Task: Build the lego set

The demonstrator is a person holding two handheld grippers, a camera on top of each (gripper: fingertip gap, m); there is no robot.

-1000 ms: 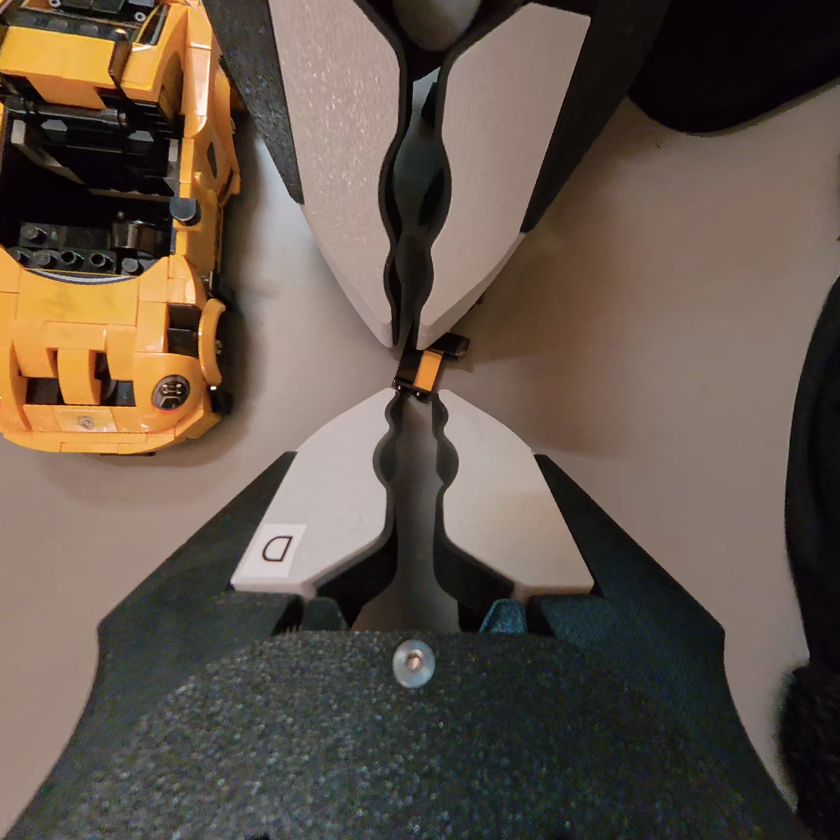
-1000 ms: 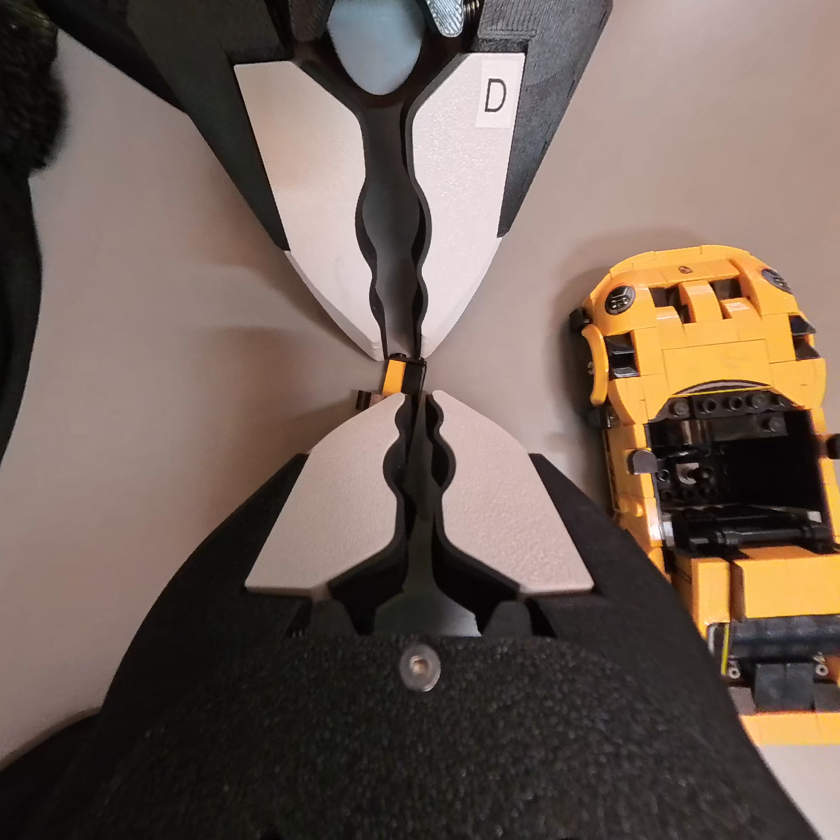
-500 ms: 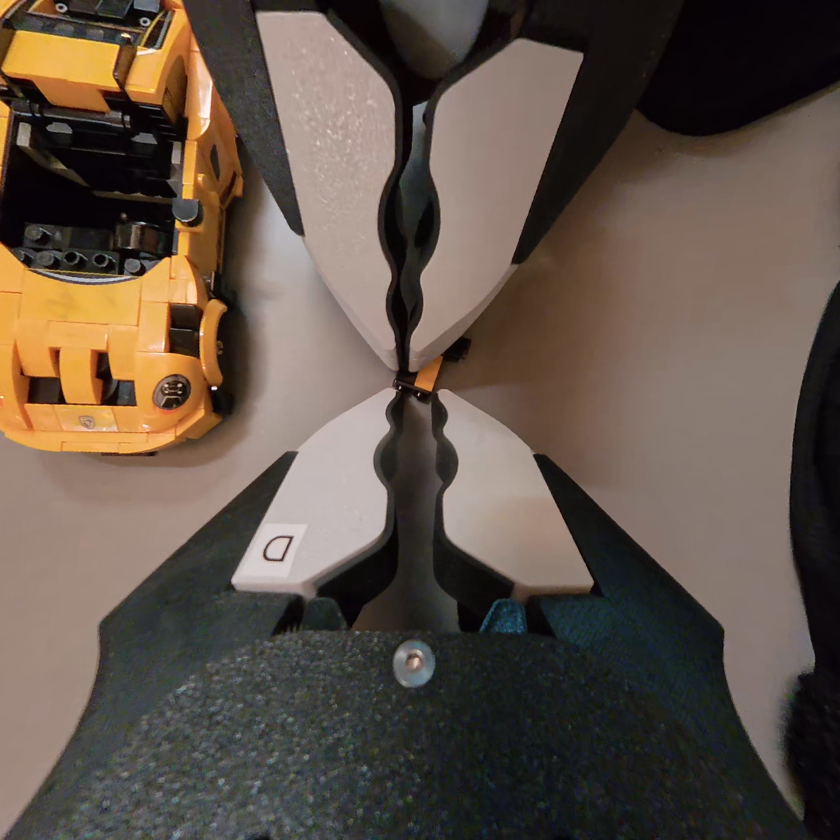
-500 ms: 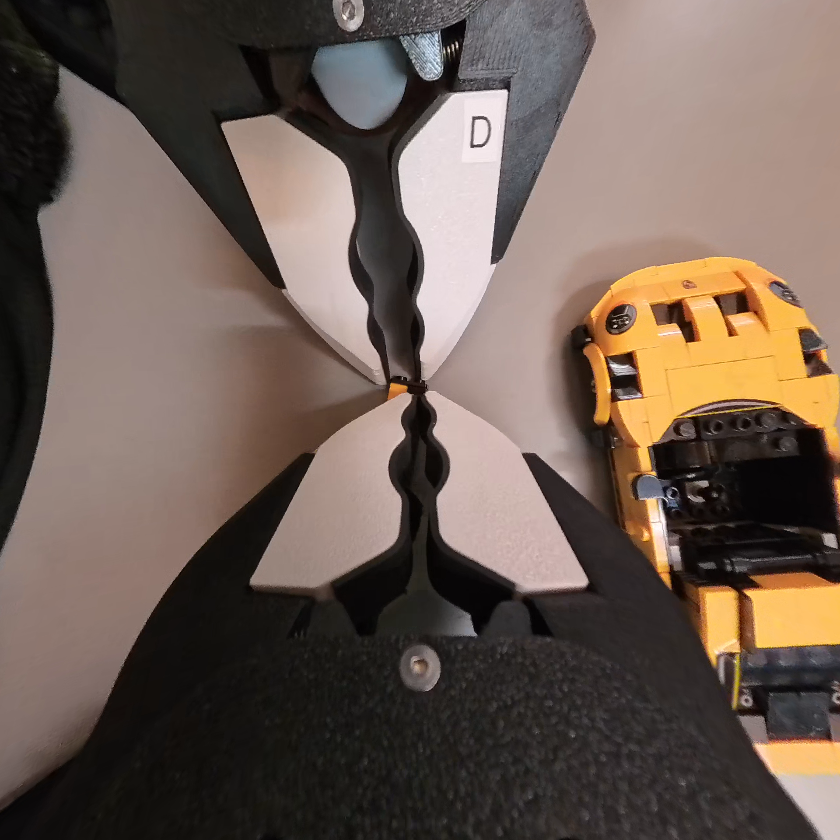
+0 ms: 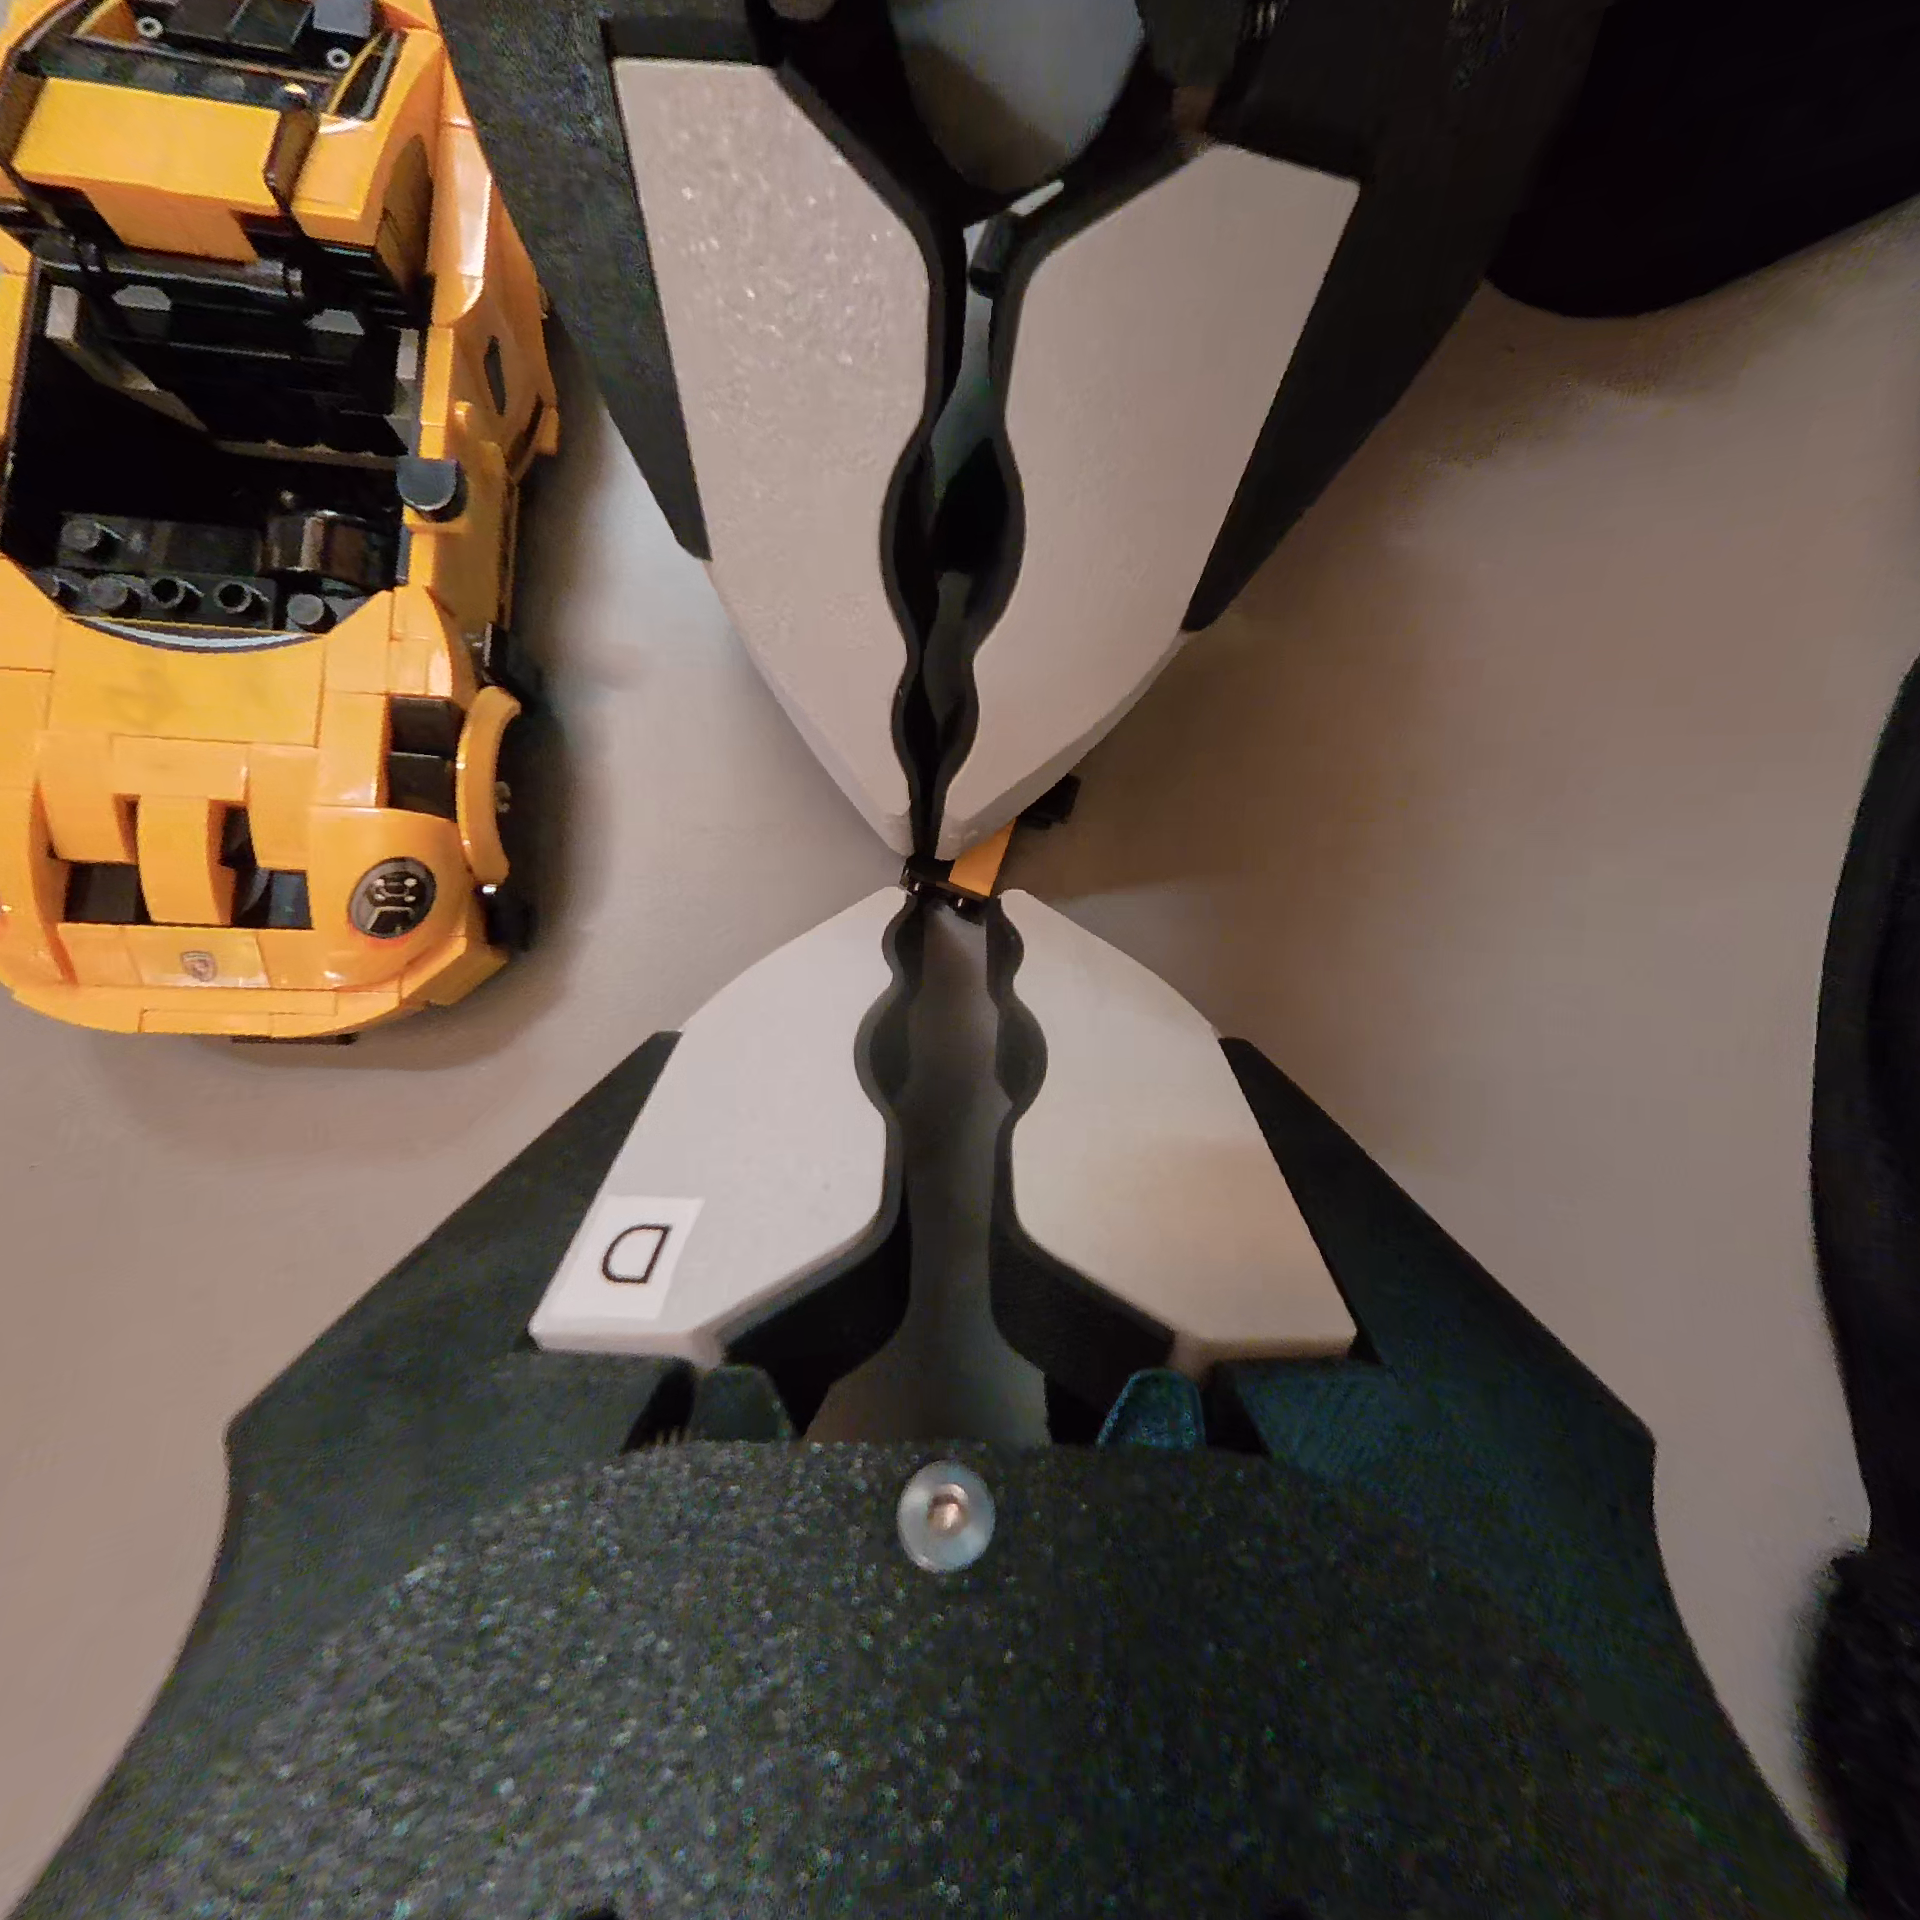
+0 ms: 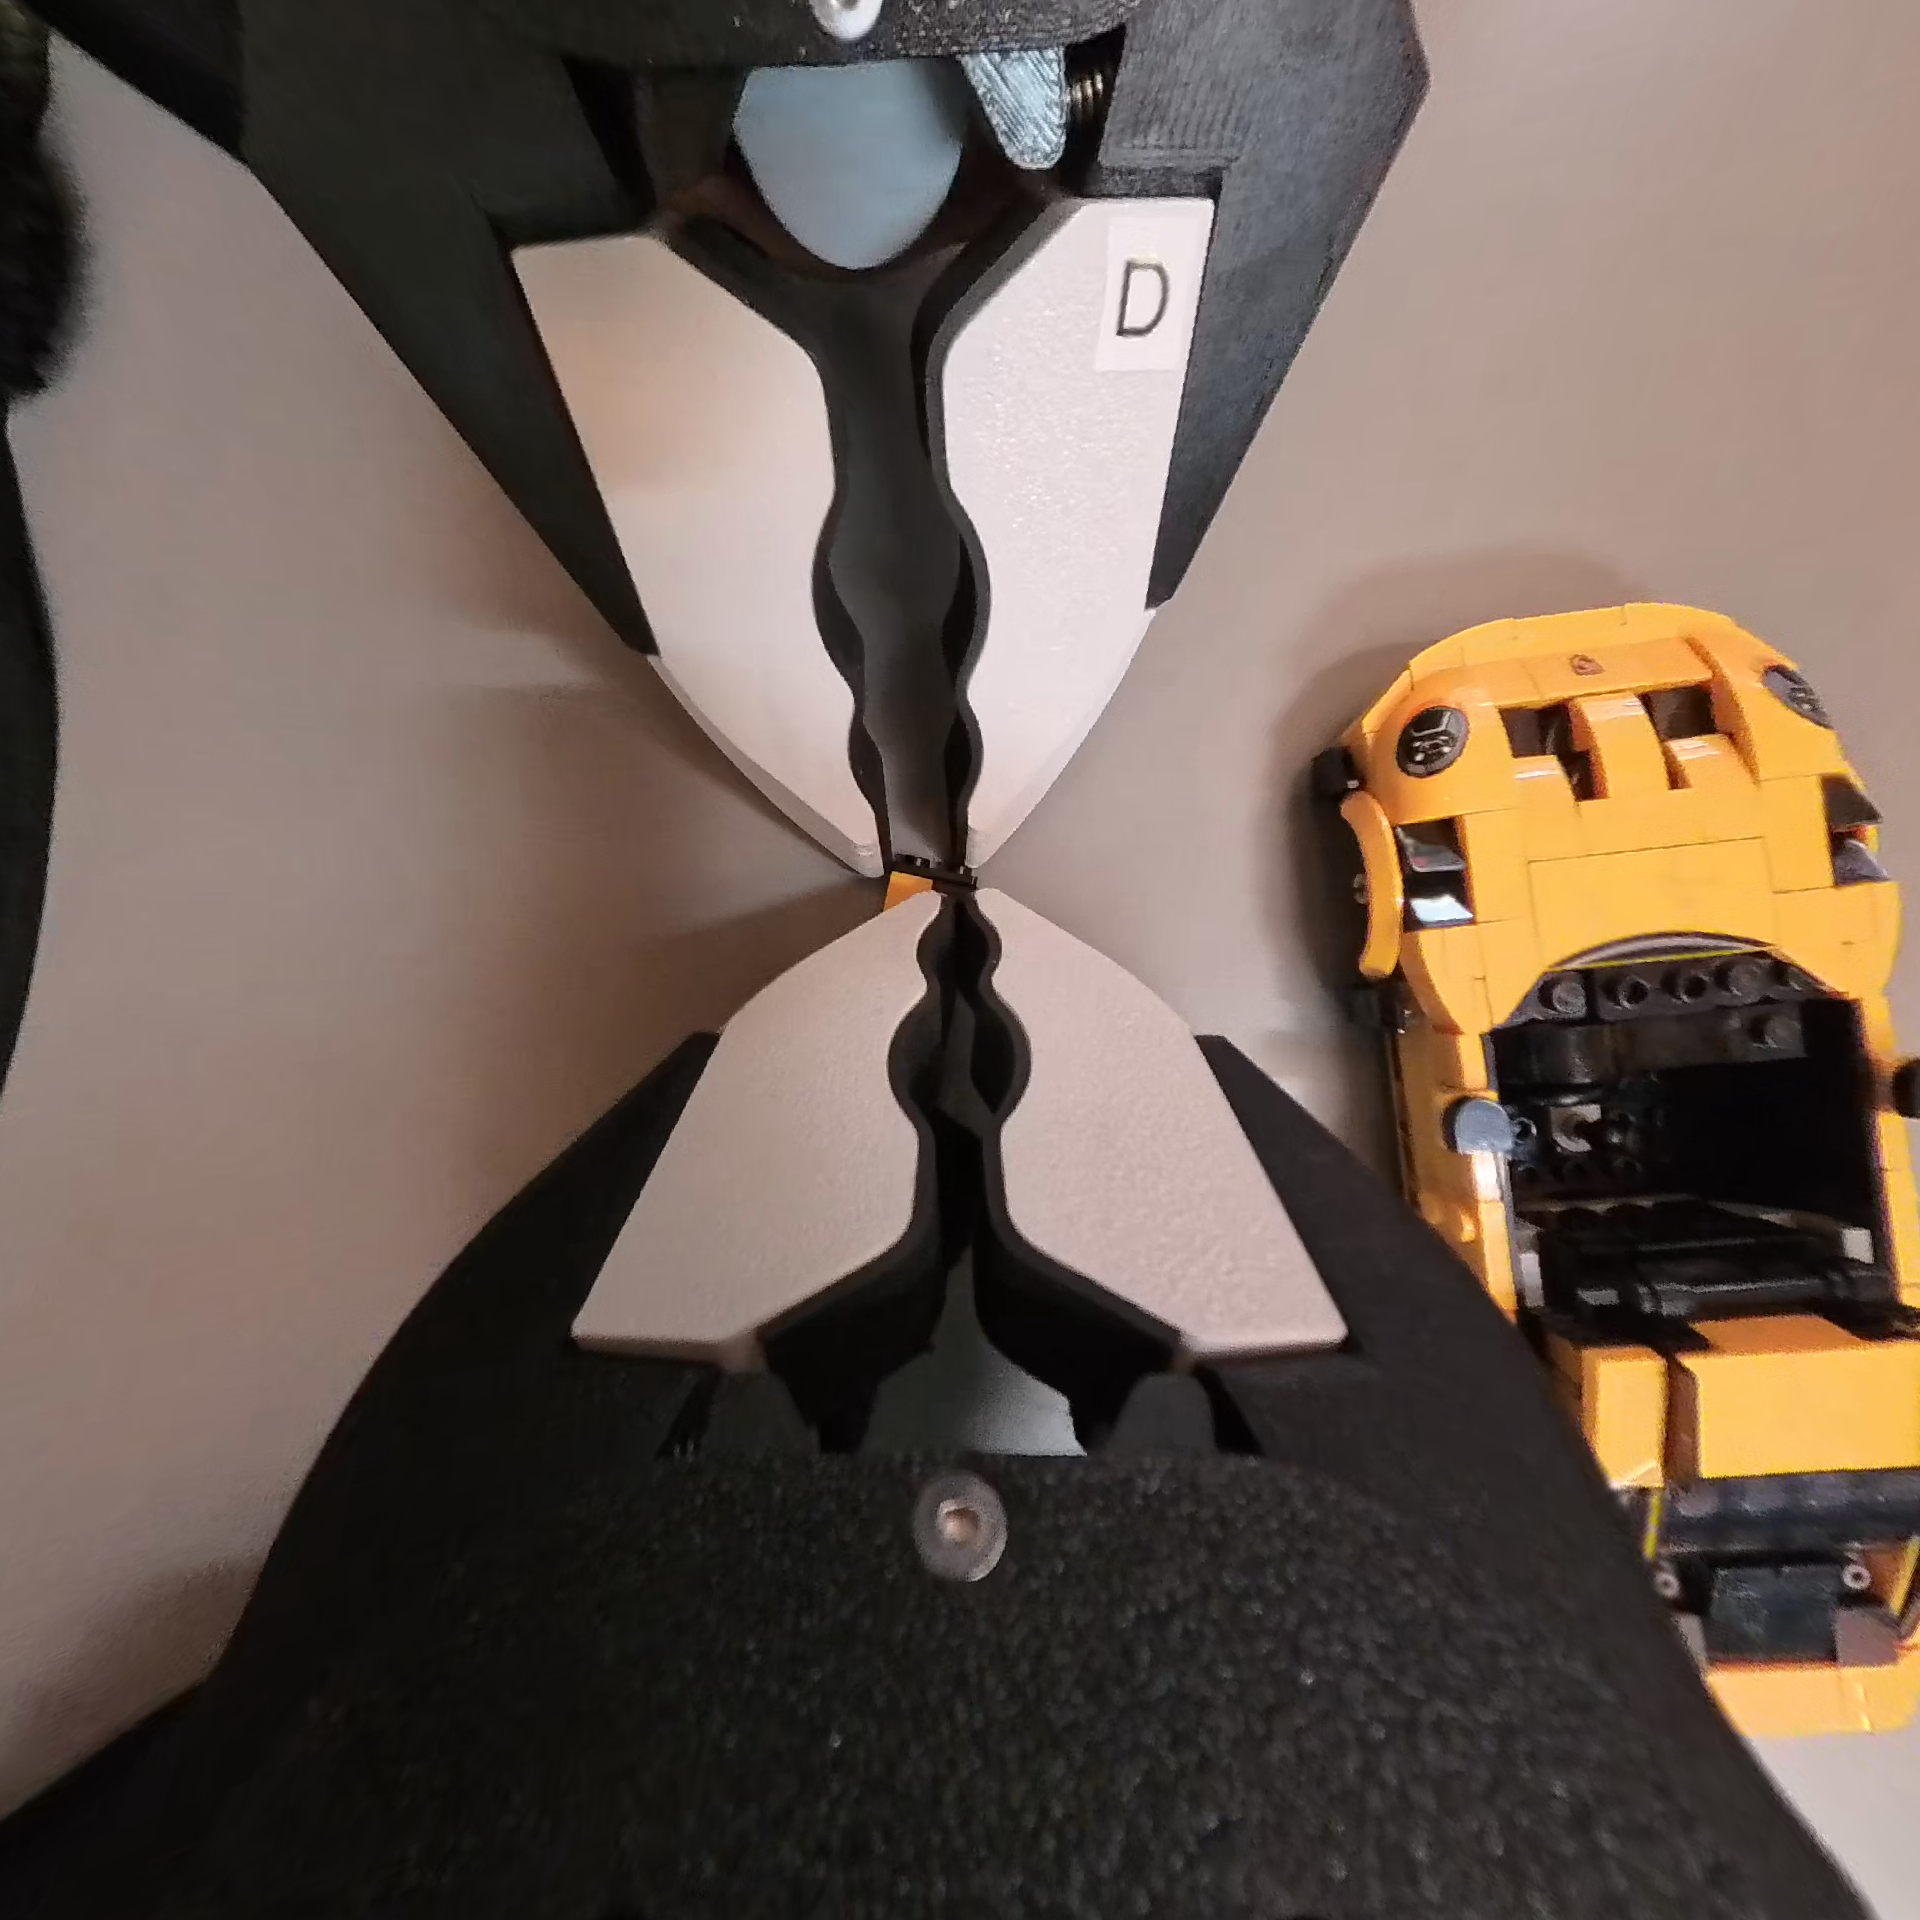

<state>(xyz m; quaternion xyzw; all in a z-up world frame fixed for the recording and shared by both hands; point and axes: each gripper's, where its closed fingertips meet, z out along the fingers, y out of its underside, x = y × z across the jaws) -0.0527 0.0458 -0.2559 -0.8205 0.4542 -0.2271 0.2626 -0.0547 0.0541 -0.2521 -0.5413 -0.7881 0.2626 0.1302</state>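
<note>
A small orange and black lego piece point(image 5: 982, 864) is pinched between the two grippers, which meet tip to tip above the table. My left gripper point(image 5: 954, 909) is shut on its black end. My right gripper point(image 6: 951, 906) is shut on its other end, and most of the piece is hidden by the fingers; only a sliver of the piece point(image 6: 904, 885) shows in the right wrist view. The right gripper point(image 5: 932, 831) comes in from the top of the left wrist view. The orange lego car point(image 5: 239, 540), roof off and black interior open, lies on the table beside them; it also shows in the right wrist view point(image 6: 1610, 987).
The beige table point(image 5: 1455, 831) lies under everything. Dark fabric, like a sleeve, runs along the right edge of the left wrist view point(image 5: 1870, 1039) and along the left edge of the right wrist view point(image 6: 21, 520). Both grippers' tips are close together, under 4 cm apart.
The two grippers have closed in on each other tip to tip. Less of the orange piece shows between them now. The car has not moved on the table.
</note>
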